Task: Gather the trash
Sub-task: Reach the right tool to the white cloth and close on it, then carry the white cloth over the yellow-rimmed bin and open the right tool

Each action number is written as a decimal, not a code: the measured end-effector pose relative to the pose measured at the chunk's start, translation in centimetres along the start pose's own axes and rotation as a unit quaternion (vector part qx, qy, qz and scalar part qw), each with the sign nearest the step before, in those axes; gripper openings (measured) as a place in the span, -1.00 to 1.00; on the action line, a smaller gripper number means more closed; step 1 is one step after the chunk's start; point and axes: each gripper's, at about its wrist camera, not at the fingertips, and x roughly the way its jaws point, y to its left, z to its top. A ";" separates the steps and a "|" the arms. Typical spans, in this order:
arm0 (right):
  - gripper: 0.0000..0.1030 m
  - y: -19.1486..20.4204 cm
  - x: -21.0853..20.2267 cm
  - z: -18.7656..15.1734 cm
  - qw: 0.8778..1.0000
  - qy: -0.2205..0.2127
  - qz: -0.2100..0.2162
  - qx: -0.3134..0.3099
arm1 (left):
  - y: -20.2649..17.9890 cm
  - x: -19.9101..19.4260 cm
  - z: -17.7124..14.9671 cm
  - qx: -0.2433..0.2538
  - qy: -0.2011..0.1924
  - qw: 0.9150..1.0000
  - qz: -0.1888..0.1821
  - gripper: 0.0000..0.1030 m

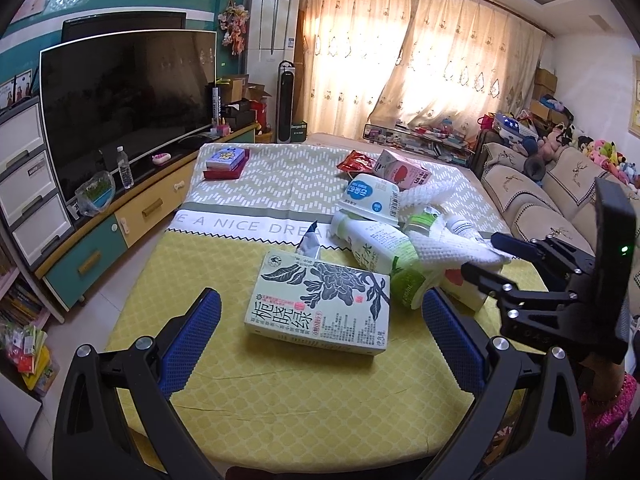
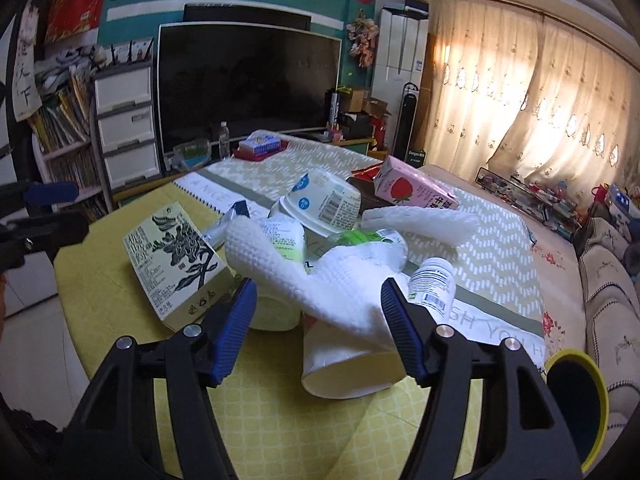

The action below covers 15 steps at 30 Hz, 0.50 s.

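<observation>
Right gripper (image 2: 318,322) has its jaws part-open around the white foam sheet (image 2: 320,280), pads not visibly pressing it; left gripper (image 1: 320,340) stands wide before the tea carton (image 1: 320,304). Risk: dragging the sheet could topple the pill bottle (image 2: 434,284).

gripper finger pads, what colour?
Blue, ribbed, on black fingers. Clearest in the right wrist view; the left gripper has the same.
</observation>
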 end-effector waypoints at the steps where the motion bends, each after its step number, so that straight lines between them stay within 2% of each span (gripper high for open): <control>1: 0.14 0.0 0.3 0.0 1.000 0.004 -0.001 -0.003 | 0.0 0.1 0.0 -0.001 0.001 1.000 0.000 0.93; 2: 0.06 0.1 0.5 -0.1 1.000 0.009 -0.003 -0.006 | 0.1 0.2 0.0 -0.001 0.002 1.000 0.000 0.93; 5: -0.49 0.0 1.1 -0.1 1.000 0.016 -0.004 -0.007 | 0.2 0.3 -0.1 -0.003 0.006 1.000 -0.001 0.93; 6: -0.78 -0.2 1.1 -0.1 1.000 0.015 -0.006 -0.004 | 0.2 0.5 -0.1 -0.002 0.007 1.000 -0.001 0.93; 7: -0.87 -0.4 1.1 0.0 1.000 0.014 -0.003 0.003 | 0.2 0.6 -0.2 -0.002 0.007 1.000 -0.002 0.93; 15: -0.92 -2.5 -1.8 0.6 0.997 -0.028 0.040 0.055 | 0.2 0.9 -0.2 0.002 0.009 1.000 -0.003 0.93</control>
